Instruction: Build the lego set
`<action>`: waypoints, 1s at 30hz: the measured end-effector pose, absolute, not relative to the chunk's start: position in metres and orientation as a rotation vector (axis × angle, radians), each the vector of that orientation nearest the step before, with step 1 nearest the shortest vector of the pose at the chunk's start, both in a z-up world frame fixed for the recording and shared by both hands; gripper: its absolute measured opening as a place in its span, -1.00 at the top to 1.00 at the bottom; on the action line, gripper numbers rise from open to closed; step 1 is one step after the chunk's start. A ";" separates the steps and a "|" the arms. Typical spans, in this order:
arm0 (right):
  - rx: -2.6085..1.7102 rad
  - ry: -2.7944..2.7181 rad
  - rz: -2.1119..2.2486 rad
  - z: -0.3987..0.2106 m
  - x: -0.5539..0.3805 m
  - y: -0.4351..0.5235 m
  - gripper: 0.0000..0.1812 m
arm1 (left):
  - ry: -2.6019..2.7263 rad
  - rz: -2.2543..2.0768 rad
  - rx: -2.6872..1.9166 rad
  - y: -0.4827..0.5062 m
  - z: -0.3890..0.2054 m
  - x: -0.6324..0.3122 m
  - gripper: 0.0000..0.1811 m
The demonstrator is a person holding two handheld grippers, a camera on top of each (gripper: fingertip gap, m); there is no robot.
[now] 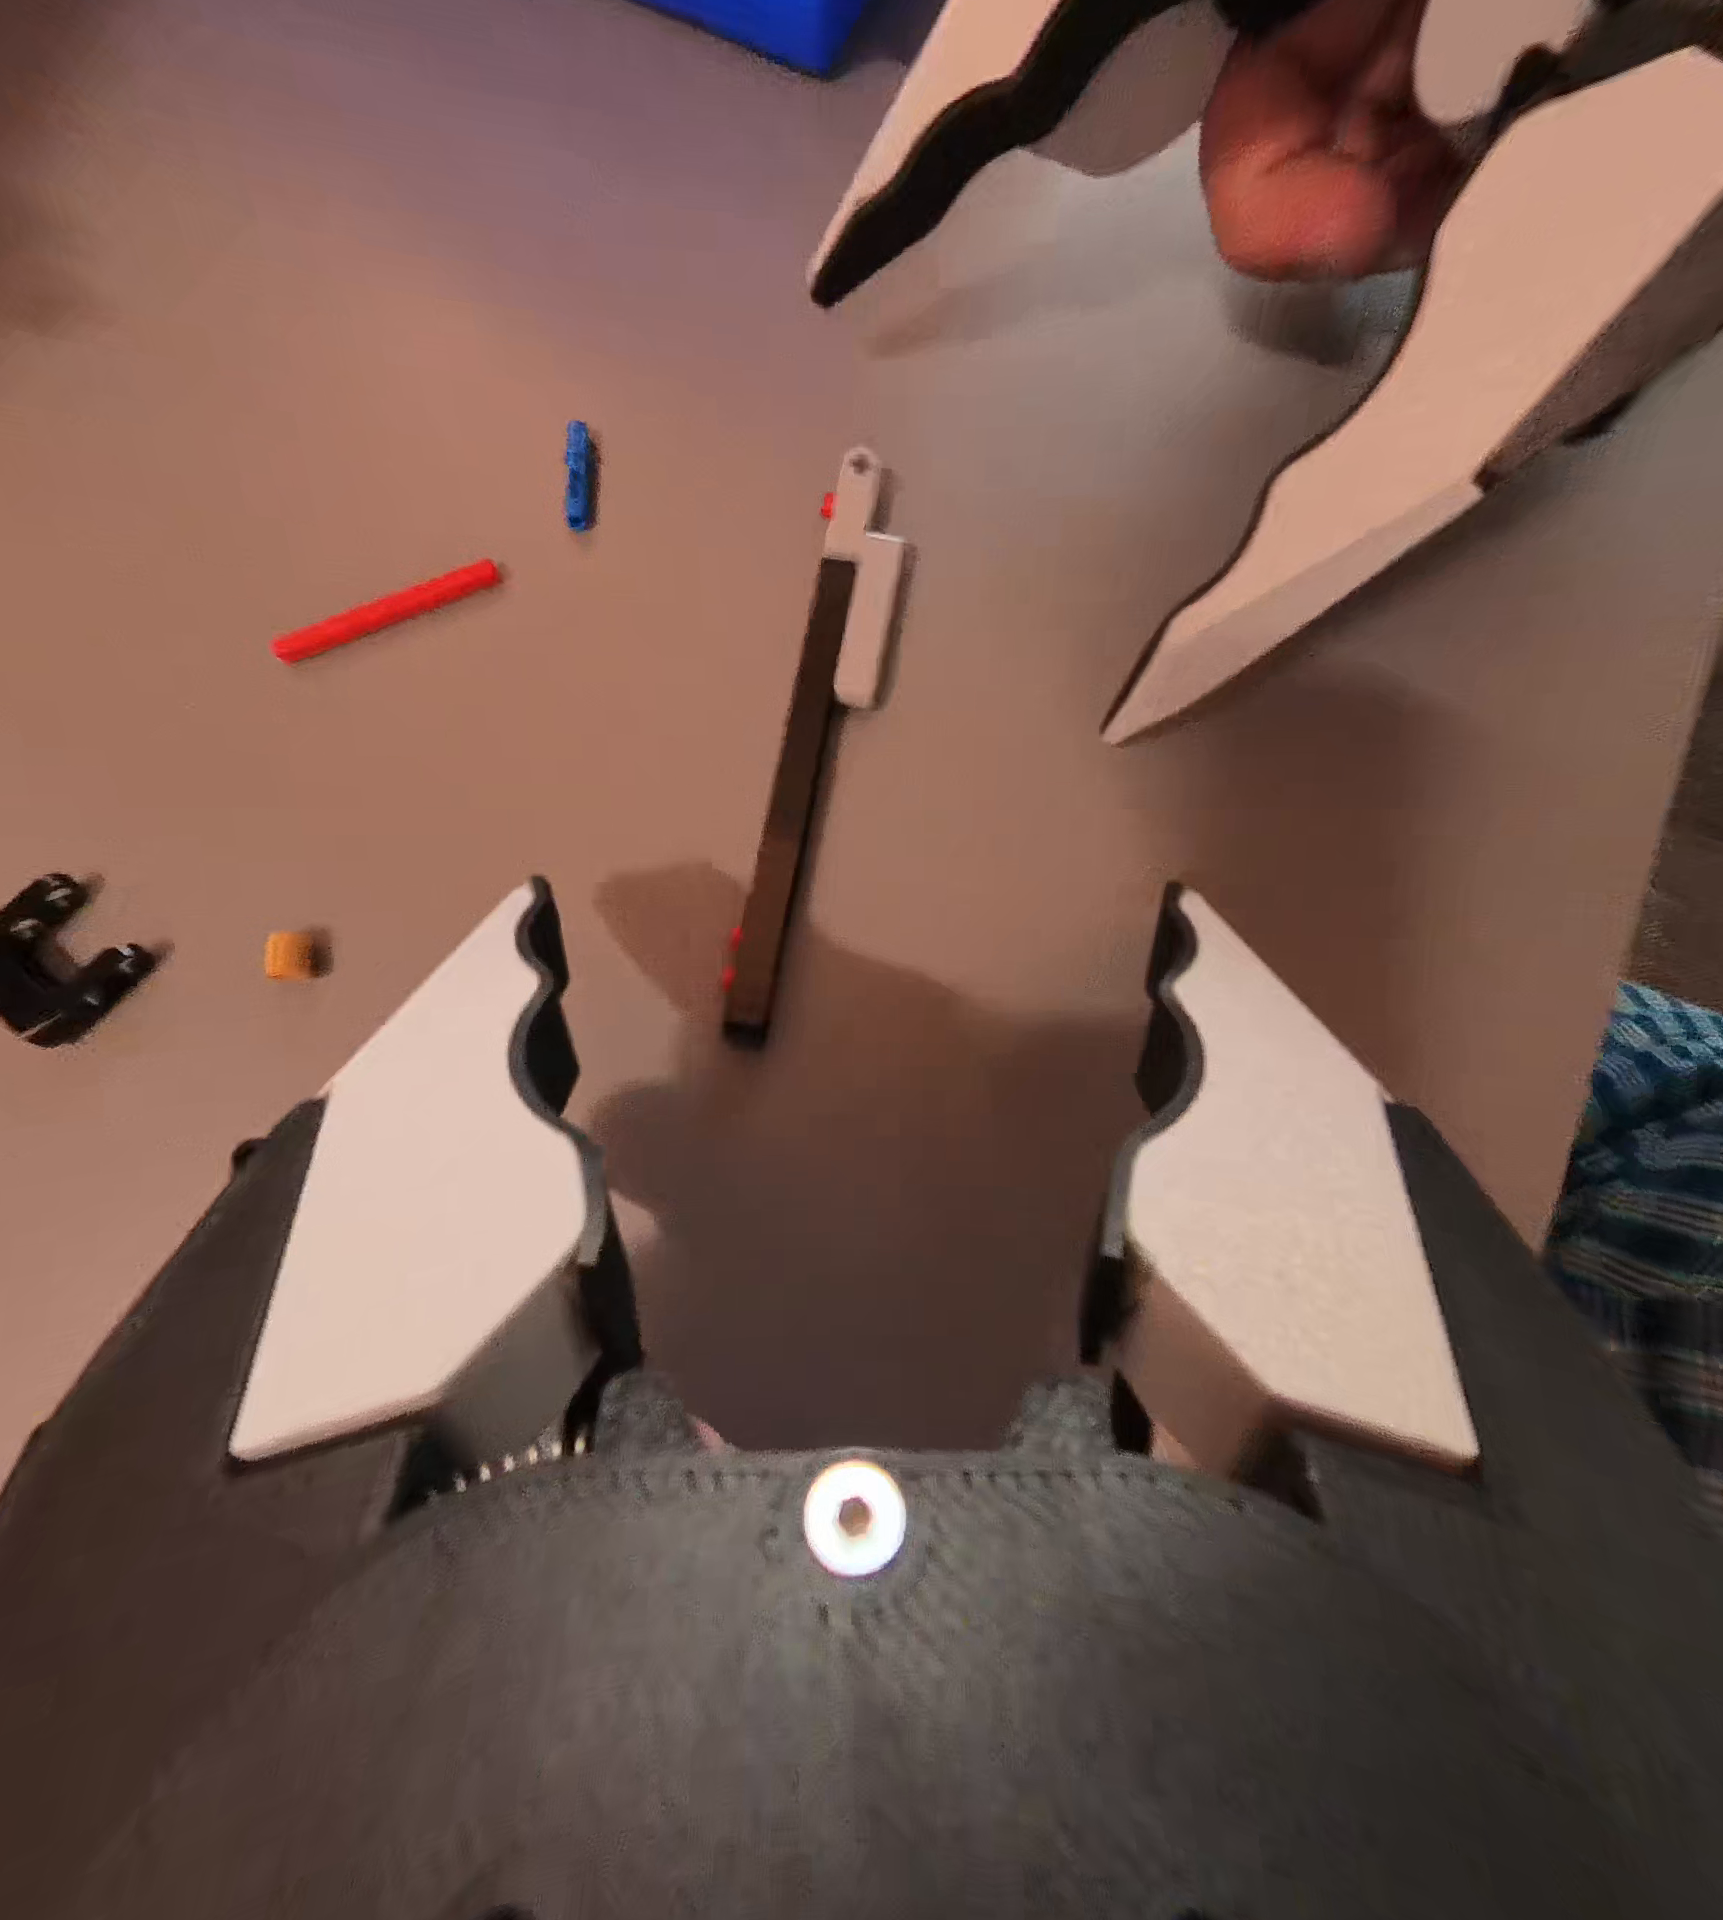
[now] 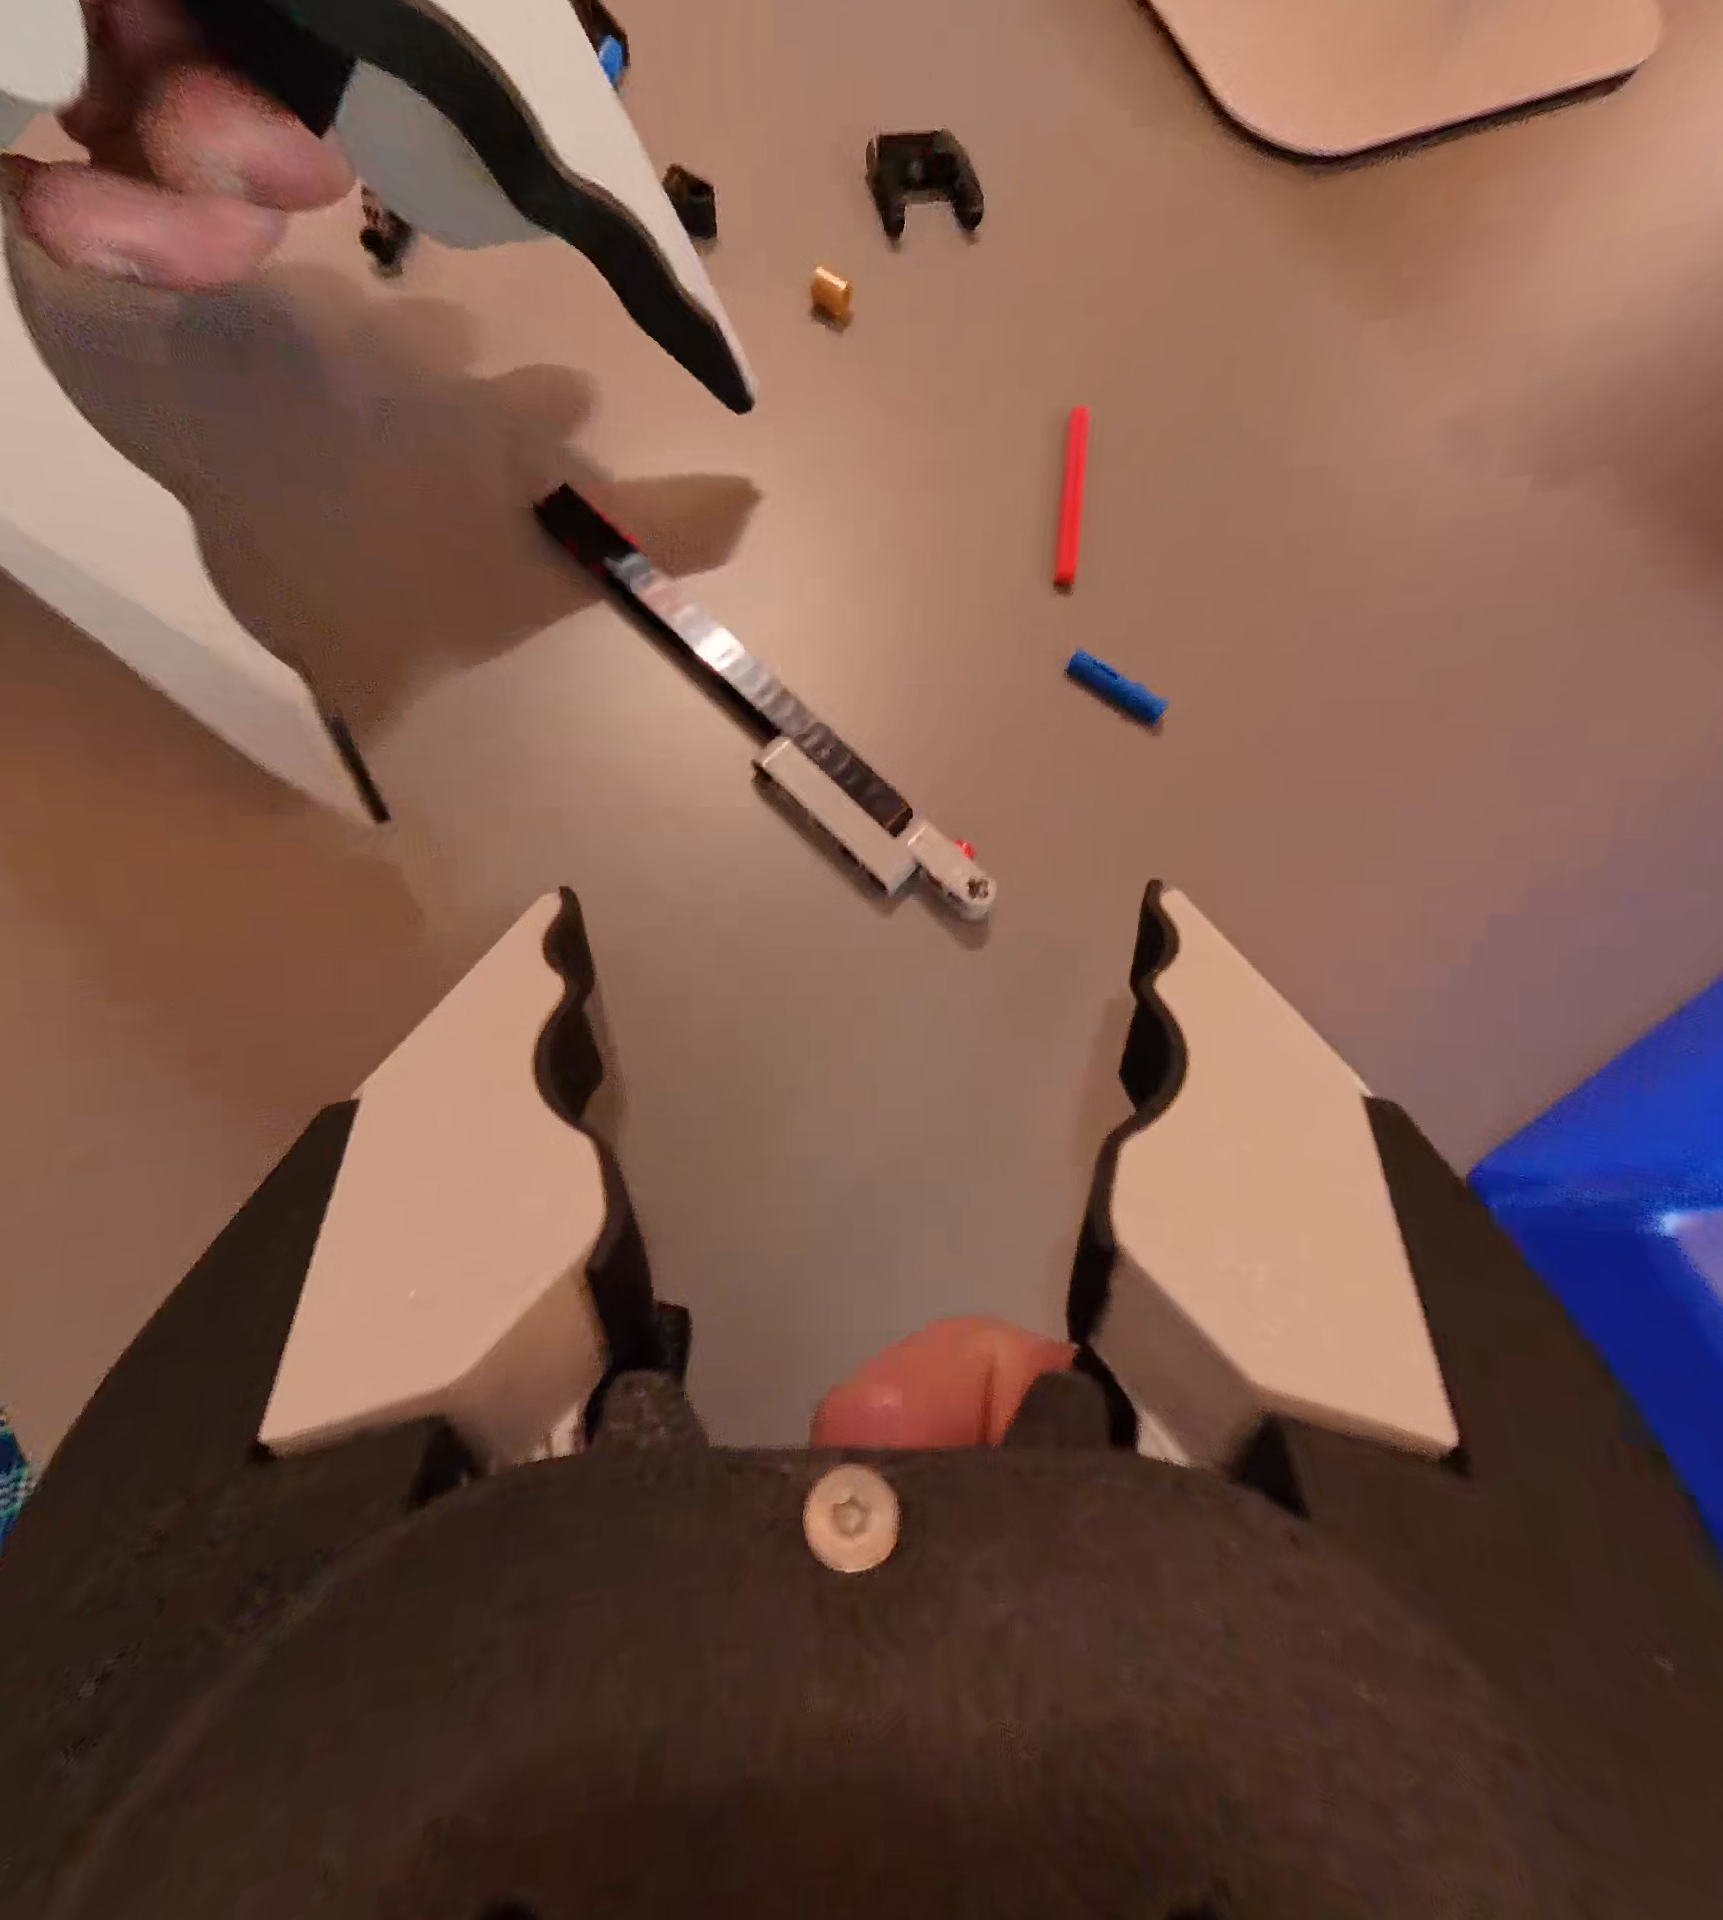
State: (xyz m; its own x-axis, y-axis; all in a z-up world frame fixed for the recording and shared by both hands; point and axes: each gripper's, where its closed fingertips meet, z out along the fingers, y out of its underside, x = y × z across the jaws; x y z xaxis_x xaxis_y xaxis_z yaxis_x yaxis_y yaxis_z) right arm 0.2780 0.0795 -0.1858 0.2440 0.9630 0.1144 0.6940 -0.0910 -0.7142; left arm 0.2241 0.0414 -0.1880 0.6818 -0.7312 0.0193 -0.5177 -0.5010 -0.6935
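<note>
A long black beam (image 1: 792, 790) with a grey piece (image 1: 867, 582) and small red pins on it lies flat on the table; in the right wrist view the beam (image 2: 732, 665) runs diagonally ahead. My left gripper (image 1: 852, 894) is open and empty, its near end just before the beam. My right gripper (image 2: 857, 899) is open and empty, close to the beam's grey end. A red axle (image 1: 387, 611) (image 2: 1072, 497), a blue pin (image 1: 578, 475) (image 2: 1117, 686), a tan bush (image 1: 291, 954) (image 2: 832, 293) and a black U-shaped piece (image 1: 41, 961) (image 2: 924, 179) lie loose.
A blue box (image 2: 1667, 1299) stands at the right of the right wrist view; its corner also shows in the left wrist view (image 1: 763, 26). A light mat (image 2: 1397, 73) lies far off. Small black parts (image 2: 691, 197) sit beyond. Checked cloth (image 1: 1698, 1195) is at the table edge. The tan bush (image 1: 291, 954) is closer to my left gripper, around 5 cm from its tips; the right tips are 15 cm off. My right wrist view (image 2: 824, 281) looks at it from another angle. About 6 cm separates my right fingertips from the blue pin (image 2: 1117, 686). It is also in sight in the left wrist view (image 1: 581, 470). The red axle (image 1: 387, 611) lies around 7 cm away from my left fingertips. It is also in sight in the right wrist view (image 2: 1066, 485).
</note>
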 end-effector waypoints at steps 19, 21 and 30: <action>-2.029 -1.480 0.542 -0.208 0.278 0.097 -0.71 | 0.810 -0.275 -2.339 0.060 -0.208 0.190 -0.61; -2.039 -1.446 0.544 -0.208 0.275 0.102 -0.69 | 0.800 -0.277 -2.341 0.062 -0.207 0.188 -0.59; -2.022 -1.346 0.474 -0.203 0.272 0.119 -0.71 | 0.755 -0.253 -2.325 0.070 -0.204 0.176 -0.49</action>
State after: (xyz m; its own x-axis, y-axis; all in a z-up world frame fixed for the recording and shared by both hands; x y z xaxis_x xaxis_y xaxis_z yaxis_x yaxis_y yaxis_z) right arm 0.2719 0.1192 -0.2030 0.4062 0.9120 0.0573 0.6751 -0.2573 -0.6914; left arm 0.1757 0.0705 -0.2036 0.8138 -0.5808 -0.0215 -0.4507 -0.6072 -0.6543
